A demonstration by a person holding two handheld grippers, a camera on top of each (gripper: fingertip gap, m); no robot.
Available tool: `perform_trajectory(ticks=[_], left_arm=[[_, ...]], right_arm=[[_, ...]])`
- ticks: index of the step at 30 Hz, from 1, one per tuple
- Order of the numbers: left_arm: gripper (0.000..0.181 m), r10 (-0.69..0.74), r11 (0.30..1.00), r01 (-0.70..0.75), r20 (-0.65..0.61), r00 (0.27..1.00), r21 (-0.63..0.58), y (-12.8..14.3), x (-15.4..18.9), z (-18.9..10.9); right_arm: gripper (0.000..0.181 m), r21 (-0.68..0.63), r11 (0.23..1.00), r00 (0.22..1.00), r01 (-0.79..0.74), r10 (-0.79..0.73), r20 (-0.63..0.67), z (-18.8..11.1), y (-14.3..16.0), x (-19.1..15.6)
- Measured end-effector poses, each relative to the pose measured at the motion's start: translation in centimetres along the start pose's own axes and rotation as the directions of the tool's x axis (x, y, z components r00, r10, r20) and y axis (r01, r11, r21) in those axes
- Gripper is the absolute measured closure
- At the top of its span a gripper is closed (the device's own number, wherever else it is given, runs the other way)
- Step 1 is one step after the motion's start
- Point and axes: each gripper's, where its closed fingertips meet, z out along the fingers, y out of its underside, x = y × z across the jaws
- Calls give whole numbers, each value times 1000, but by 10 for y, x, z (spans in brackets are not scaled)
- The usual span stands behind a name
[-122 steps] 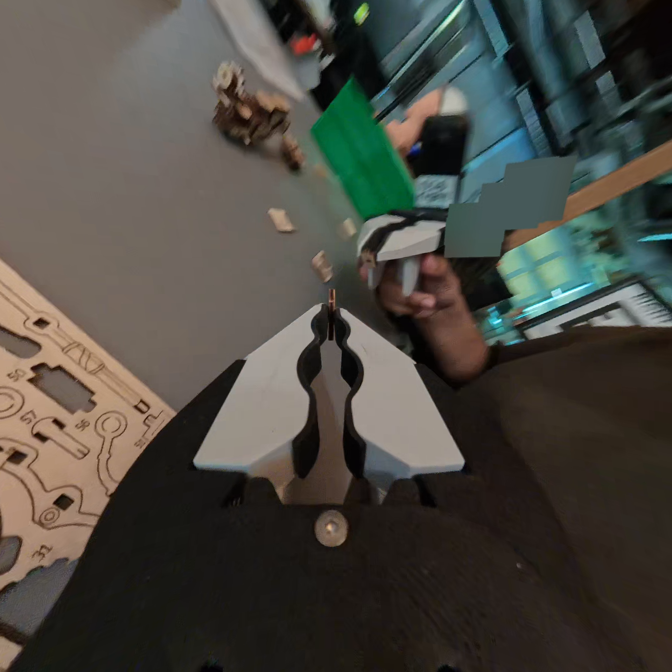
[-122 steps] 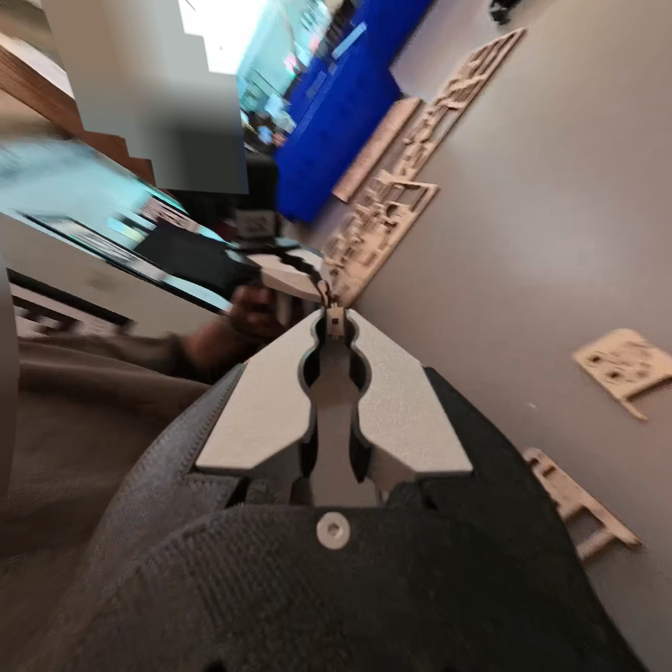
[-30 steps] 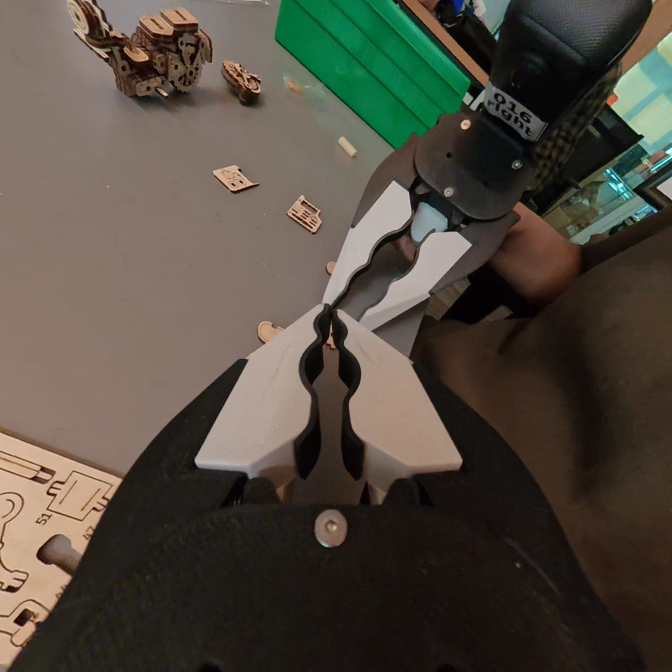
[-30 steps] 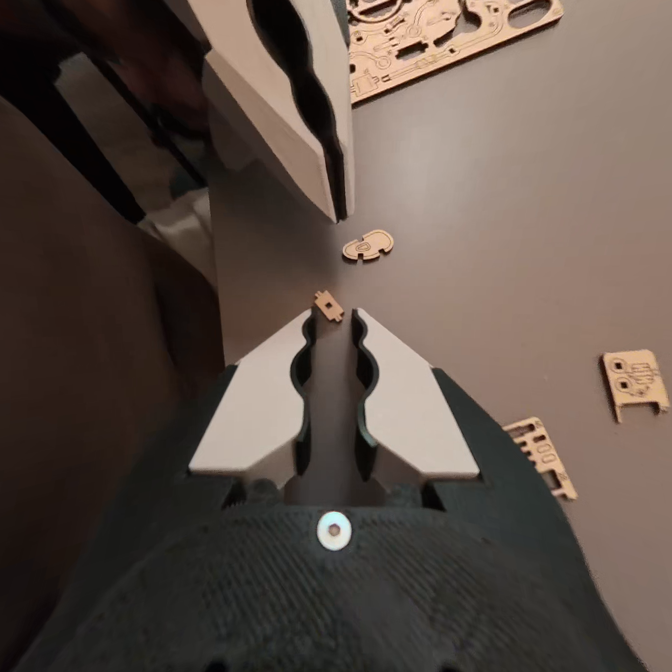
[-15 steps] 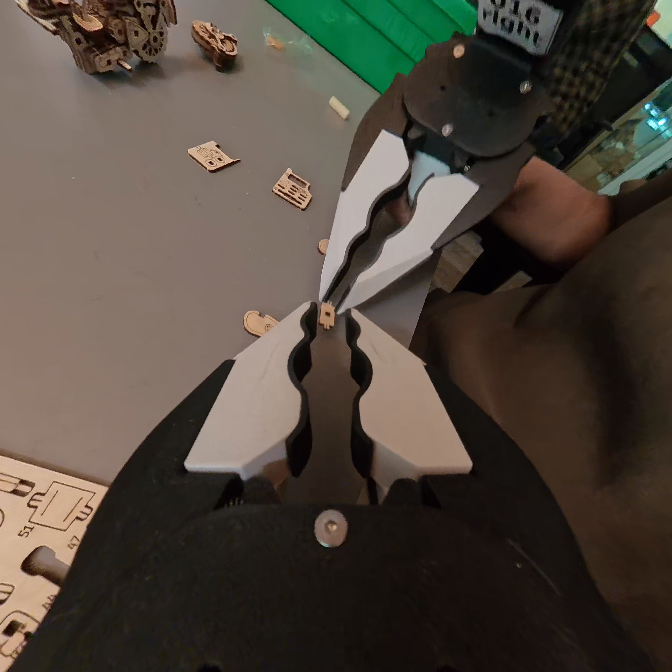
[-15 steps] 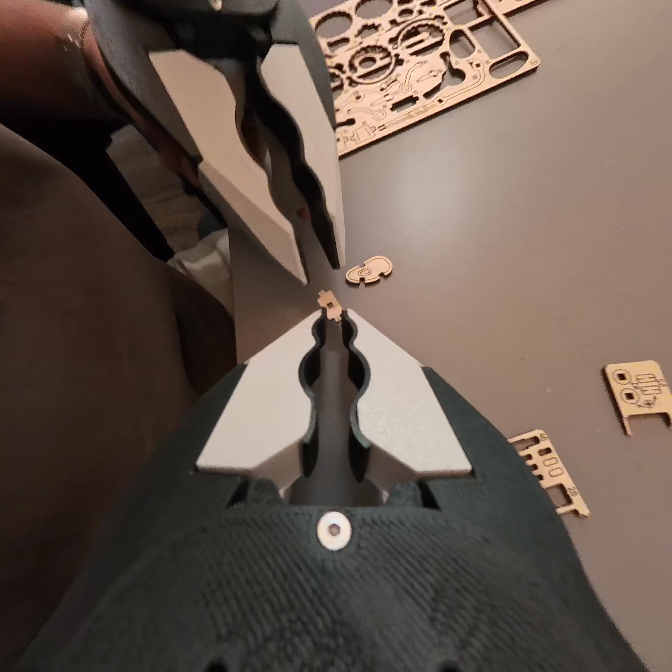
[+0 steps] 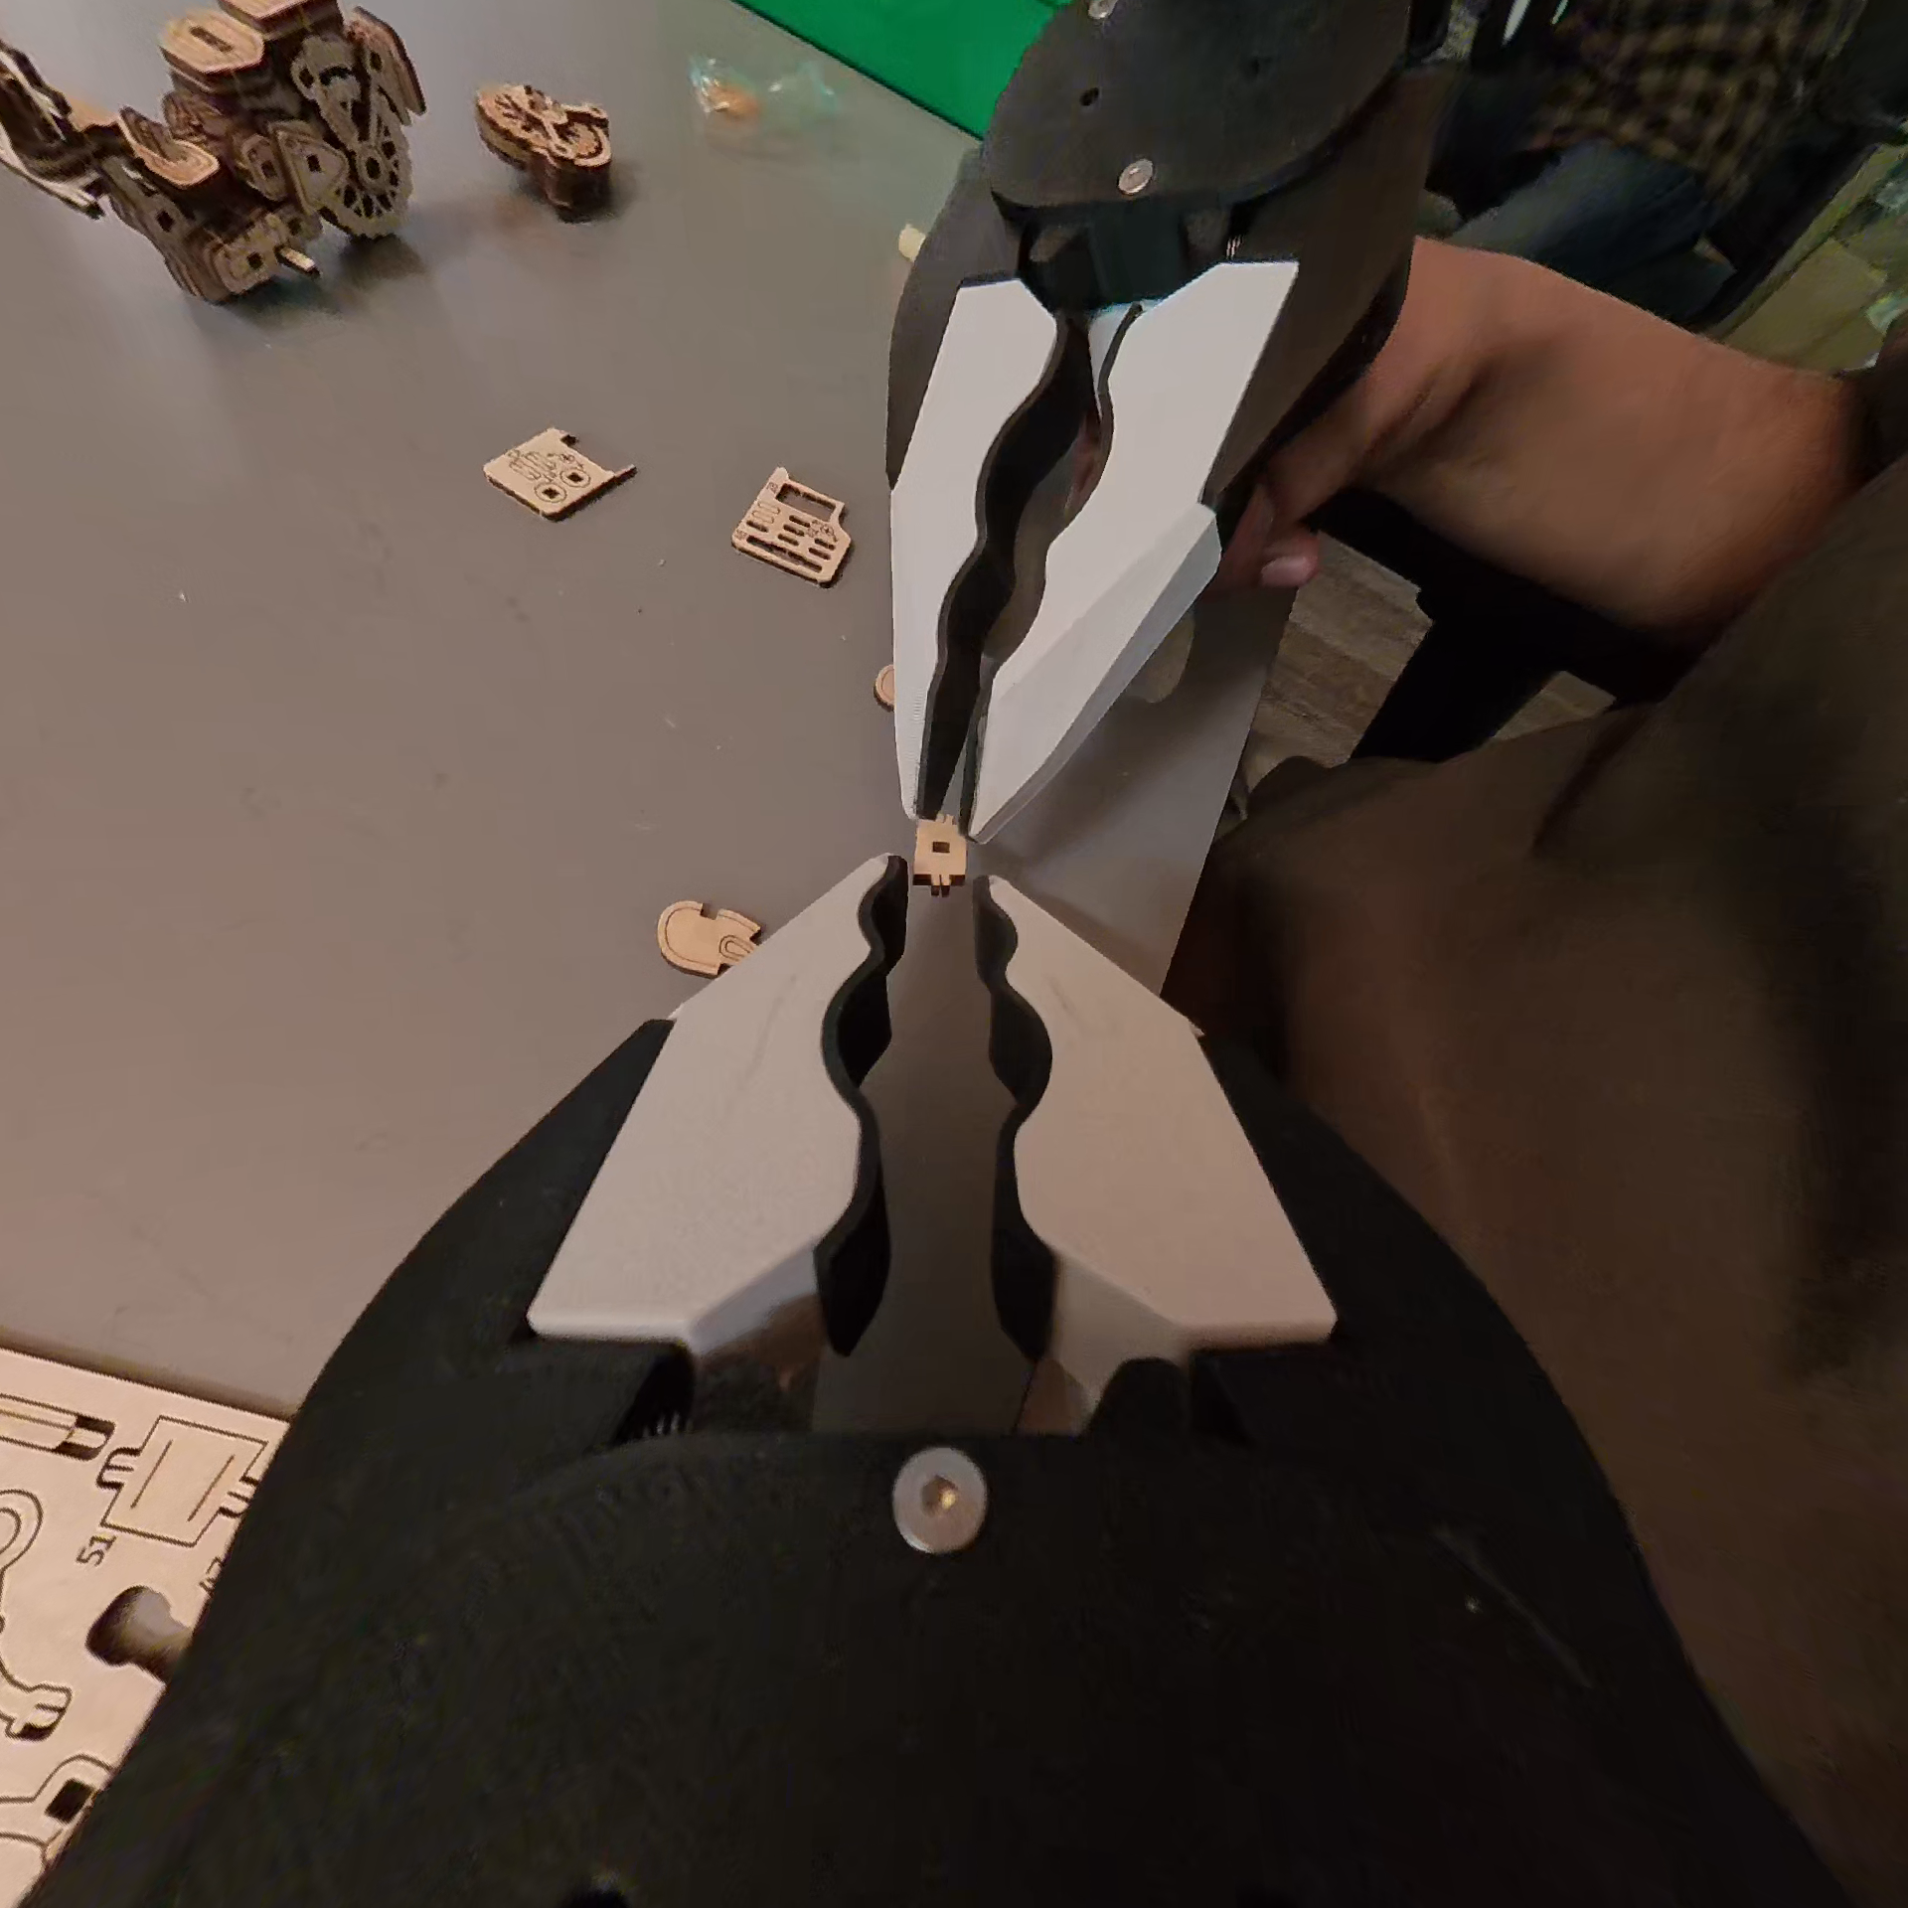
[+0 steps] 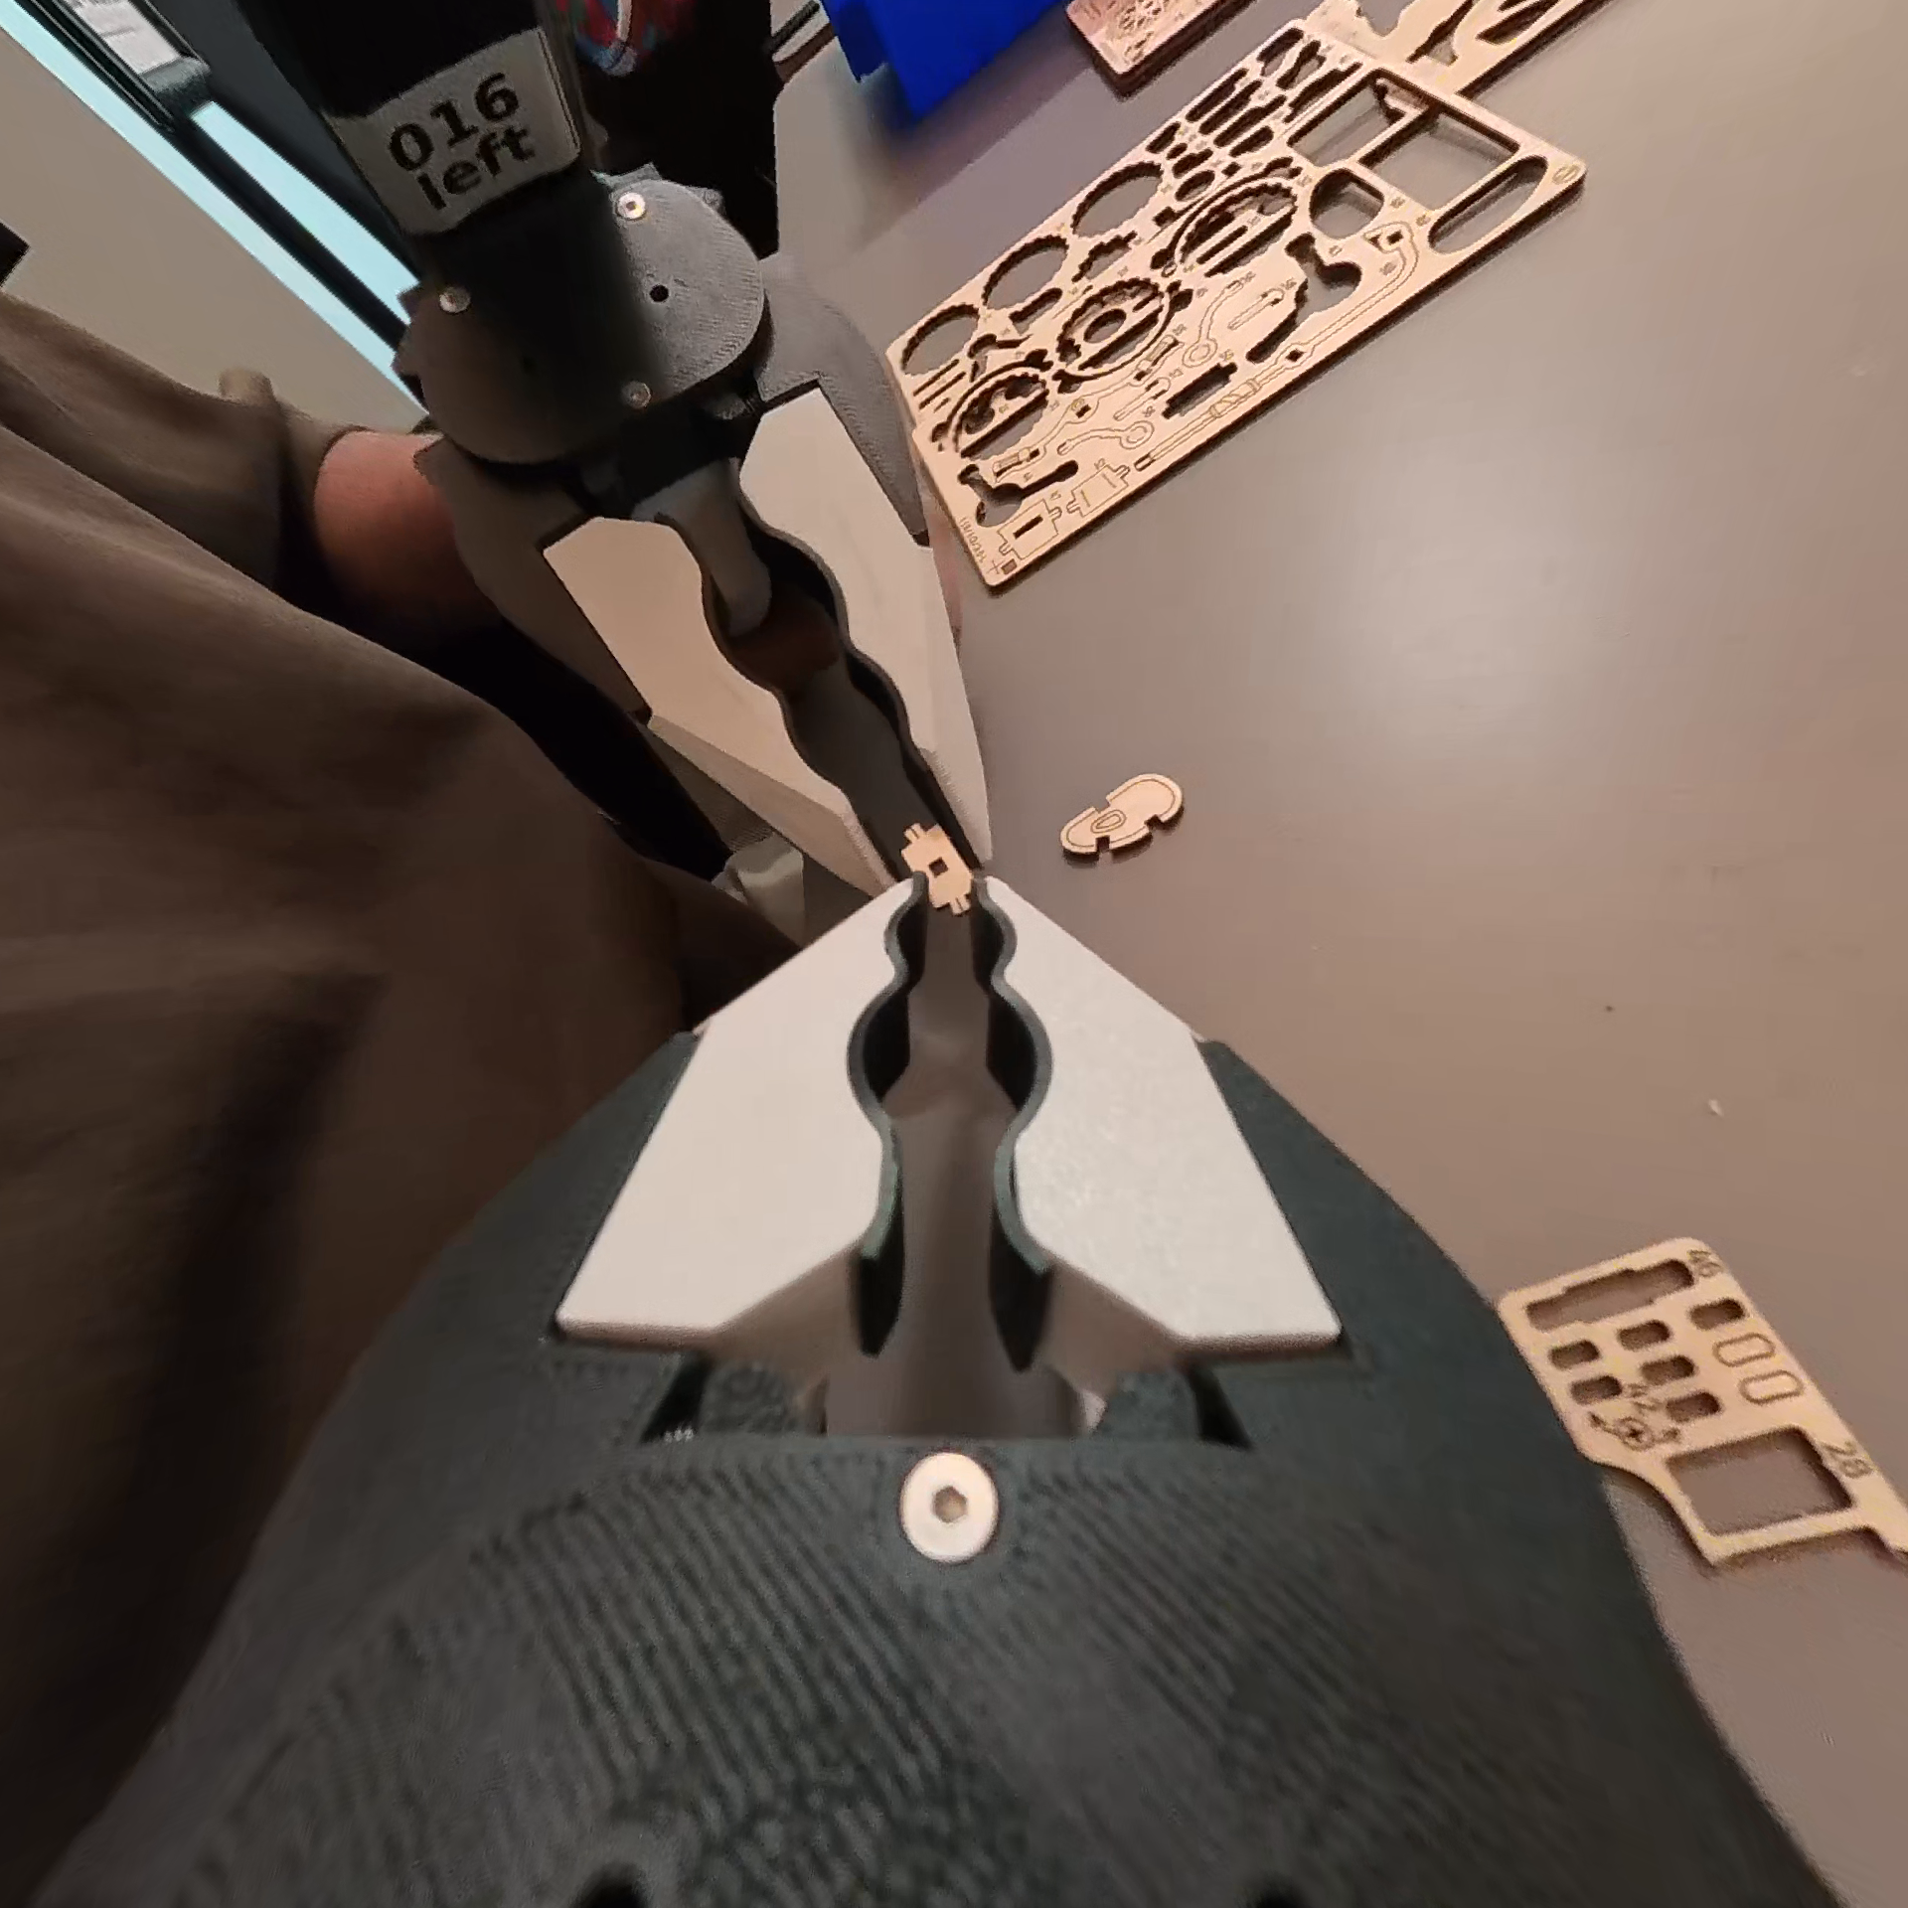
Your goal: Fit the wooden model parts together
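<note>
A tiny tan wooden model part (image 7: 940, 865) with a square hole is pinched at the tips of my right gripper (image 7: 945, 816), which points down at the left gripper. In the right wrist view the part (image 8: 937, 876) sticks out of the shut right gripper (image 8: 947, 892). My left gripper (image 7: 934, 890) is open, its fingertips on either side of the part's lower end without gripping it. It also shows in the right wrist view (image 8: 929, 862), open around the part's far end. Both grippers hover above the grey table's near edge (image 7: 1187, 909).
A rounded wooden piece (image 7: 707, 934) lies just left of the grippers. Two slotted plates (image 7: 793, 527) (image 7: 552, 475) lie farther out, and an assembled wooden model (image 7: 258, 155) stands at the back. Cut-out sheets (image 8: 1218, 299) (image 7: 103, 1549) and a green box (image 7: 909, 52) lie around. A person's brown garment (image 7: 1549, 1136) lies on the right. Both grippers' tips are close together, under 4 cm apart. Left tips and right tips are each some 5 cm from the rounded wooden piece (image 7: 707, 934). My right wrist view (image 8: 1139, 809) looks at it from another angle.
One second ago my left gripper was shut on the part and the right was open. The right then shut on it and the left opened, now wider.
</note>
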Motion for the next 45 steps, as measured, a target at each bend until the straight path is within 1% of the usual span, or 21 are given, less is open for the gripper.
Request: perform_trajectory(ticks=[6, 15, 18, 21, 23, 24, 25, 27, 28, 29, 30, 33, 36, 39, 40, 42, 45], left_arm=[[170, 13, 1000, -13, 12, 1000, 27, -4, -1, -2], [174, 16, 1000, -16, -1, 1000, 23, -4, 1, -2], [174, -36, 999, 36, -12, 999, 36, -6, -2, -3], [174, -141, 988, 142, -20, 990, 68, -11, -10, -7], [174, -258, 959, 262, -58, 965, 104, -16, -17, -11], [174, -335, 930, 345, -91, 938, 124, -20, -20, -14], [174, -418, 888, 437, -144, 897, 142, -24, -22, -16], [174, -560, 779, 609, -272, 782, 150, -30, -23, -21], [174, -605, 732, 667, -318, 730, 137, -30, -23, -21], [174, -632, 703, 701, -347, 692, 118, -29, -22, -21], [174, -646, 688, 718, -363, 672, 104, -29, -21, -20], [174, -647, 684, 725, -392, 654, 81, -31, -14, -19], [174, -650, 680, 731, -420, 633, 49, -31, -7, -18], [174, -661, 658, 752, -452, 598, 33, -32, -5, -19], [174, -661, 656, 754, -460, 593, 28, -32, -5, -19], [172, -659, 656, 755, -463, 592, 31, -32, -5, -19], [164, -653, 658, 752, -465, 598, 42, -33, -7, -21]], right_arm=[[175, -19, 1000, 1000, -20, 21, 10, 2, 4, 1], [176, -6, 999, 998, -51, 51, 28, 1, 3, 1], [173, 15, 999, 999, -43, 43, 25, -1, -1, 1], [167, 68, 998, 1000, 14, -13, -9, -6, -10, 4], [163, 91, 991, 992, 101, -93, -87, -10, -15, 10], [162, 91, 984, 981, 156, -143, -134, -11, -17, 13], [161, 87, 973, 963, 212, -193, -189, -13, -20, 16], [158, 68, 943, 913, 325, -294, -284, -14, -25, 19], [157, 57, 927, 889, 371, -336, -312, -13, -26, 18], [157, 49, 912, 870, 407, -370, -326, -12, -27, 15], [158, 45, 901, 858, 431, -394, -330, -11, -28, 13], [159, 36, 893, 856, 449, -418, -305, -7, -24, 8], [166, 45, 894, 863, 446, -416, -286, -5, -23, 6], [177, 67, 897, 879, 437, -409, -247, -5, -23, 0], [177, 74, 901, 885, 428, -401, -237, -5, -23, -1], [178, 90, 910, 901, 404, -378, -214, -7, -24, -2], [179, 136, 928, 931, 346, -323, -170, -9, -27, -5]])
